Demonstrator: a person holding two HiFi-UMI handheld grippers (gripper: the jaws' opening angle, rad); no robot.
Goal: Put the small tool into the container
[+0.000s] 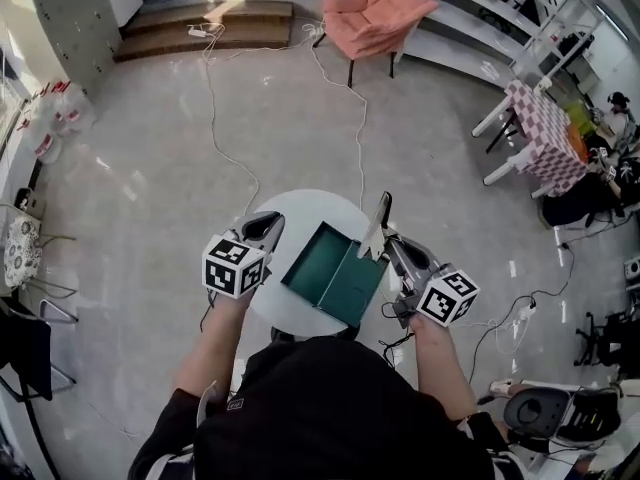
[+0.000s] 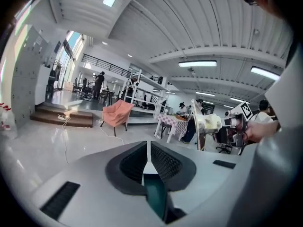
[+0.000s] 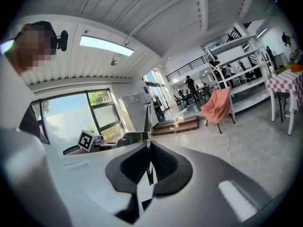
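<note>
As the head view is read from its left edge, what comes first? (A)

Left gripper (image 1: 268, 224), held over the white table (image 1: 300, 211), its tips near the container's left wall and, as far as this view shows, not touching it. (B)

And its jaws? (A)

Unclear from above. The left gripper view settles it: the pads meet, closed on each other. A teal strip (image 2: 154, 193) shows low in the gap behind them; whether that is the container cannot be told. (B)

Then the middle? (A)

Container (image 1: 340, 280), green, open, lying at the table's centre. Only the head view shows its inside, which is bare. (B)

Where is the tool? (A)

Tool (image 1: 381, 218), a thin flat blade standing upright in the right gripper (image 1: 382, 240), just beside the container's right wall and outside it. The left gripper view gives its broad side, pale, at far right (image 2: 197, 126). The right gripper view gives it edge-on (image 3: 147, 122), rising above the tips and also showing below the pads. (B)

So the right jaws? (A)

Clamped on the tool, the blade pinched between the ribbed pads. That view alone also shows the left gripper's cube (image 3: 86, 140), off to the left. (B)
</note>
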